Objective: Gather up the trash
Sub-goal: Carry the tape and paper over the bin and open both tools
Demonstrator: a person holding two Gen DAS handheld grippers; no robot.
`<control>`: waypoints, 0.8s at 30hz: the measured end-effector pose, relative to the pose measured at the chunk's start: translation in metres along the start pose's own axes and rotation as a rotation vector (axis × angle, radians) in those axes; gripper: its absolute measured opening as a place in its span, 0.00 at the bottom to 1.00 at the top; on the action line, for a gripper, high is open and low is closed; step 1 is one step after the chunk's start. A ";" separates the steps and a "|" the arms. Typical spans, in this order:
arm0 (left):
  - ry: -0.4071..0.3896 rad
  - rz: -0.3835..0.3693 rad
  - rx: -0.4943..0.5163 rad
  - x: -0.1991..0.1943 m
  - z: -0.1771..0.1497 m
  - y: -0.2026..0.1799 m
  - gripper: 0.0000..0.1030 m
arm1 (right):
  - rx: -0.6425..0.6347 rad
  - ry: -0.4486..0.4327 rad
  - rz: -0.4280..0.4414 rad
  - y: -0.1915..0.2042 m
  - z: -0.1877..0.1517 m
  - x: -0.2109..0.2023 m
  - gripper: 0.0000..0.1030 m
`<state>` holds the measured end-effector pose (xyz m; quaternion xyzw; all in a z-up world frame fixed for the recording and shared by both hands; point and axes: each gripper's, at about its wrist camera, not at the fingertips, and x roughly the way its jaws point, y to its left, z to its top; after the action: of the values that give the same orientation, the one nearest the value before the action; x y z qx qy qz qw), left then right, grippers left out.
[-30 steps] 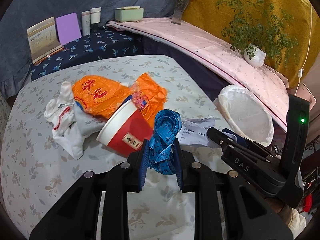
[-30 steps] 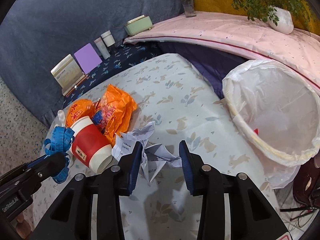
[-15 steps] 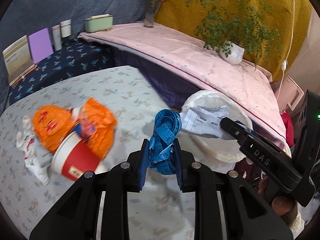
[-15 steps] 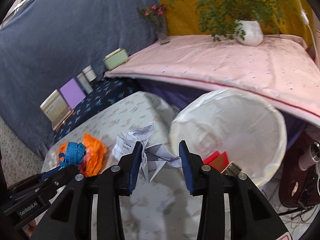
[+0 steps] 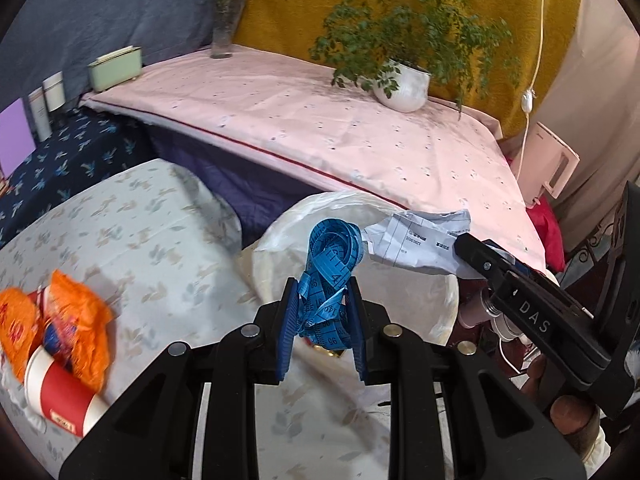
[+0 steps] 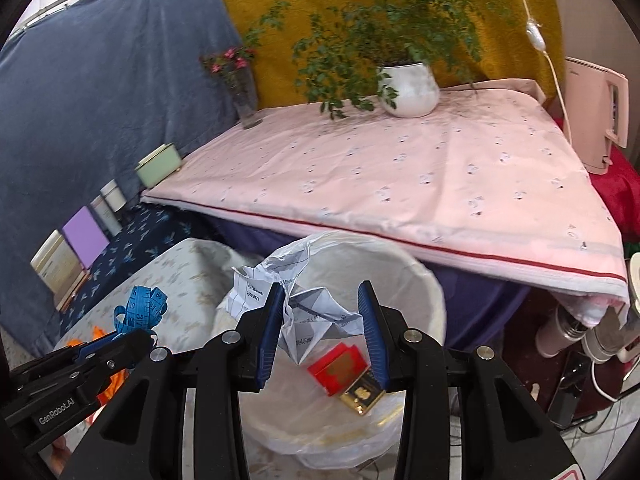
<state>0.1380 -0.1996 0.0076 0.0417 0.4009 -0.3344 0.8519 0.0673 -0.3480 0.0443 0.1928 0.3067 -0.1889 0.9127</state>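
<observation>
My left gripper is shut on a bundled blue tape measure, which sticks up from between the blue pads. It hangs over the near rim of a bin lined with a white bag. My right gripper is shut on a crumpled printed paper above the mouth of the bin. A red and gold box lies inside the bin. In the right wrist view the left gripper and its tape measure sit low on the left.
An orange wrapper and a tipped red paper cup lie on the floral table to the left. Behind the bin runs a pink-covered bench with a potted plant, a flower vase and a green box.
Both grippers have swung right, from above the table's litter to above the bin, each still carrying its item. The cup and wrapper have slid to the left edge of the left wrist view.
</observation>
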 end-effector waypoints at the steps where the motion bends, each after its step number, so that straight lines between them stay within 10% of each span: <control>1: 0.001 -0.002 0.009 0.005 0.003 -0.005 0.23 | 0.006 -0.003 -0.008 -0.005 0.002 0.001 0.36; 7: 0.008 -0.012 0.045 0.023 0.014 -0.020 0.25 | 0.031 -0.011 -0.032 -0.023 0.009 0.005 0.36; 10: 0.005 -0.020 0.025 0.025 0.017 -0.021 0.58 | 0.039 -0.012 -0.035 -0.027 0.011 0.007 0.36; 24: -0.032 0.047 -0.010 0.014 0.019 -0.004 0.68 | 0.021 -0.005 -0.019 -0.007 0.016 0.012 0.53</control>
<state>0.1542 -0.2164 0.0114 0.0414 0.3880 -0.3127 0.8660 0.0808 -0.3636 0.0469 0.1990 0.3044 -0.2010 0.9096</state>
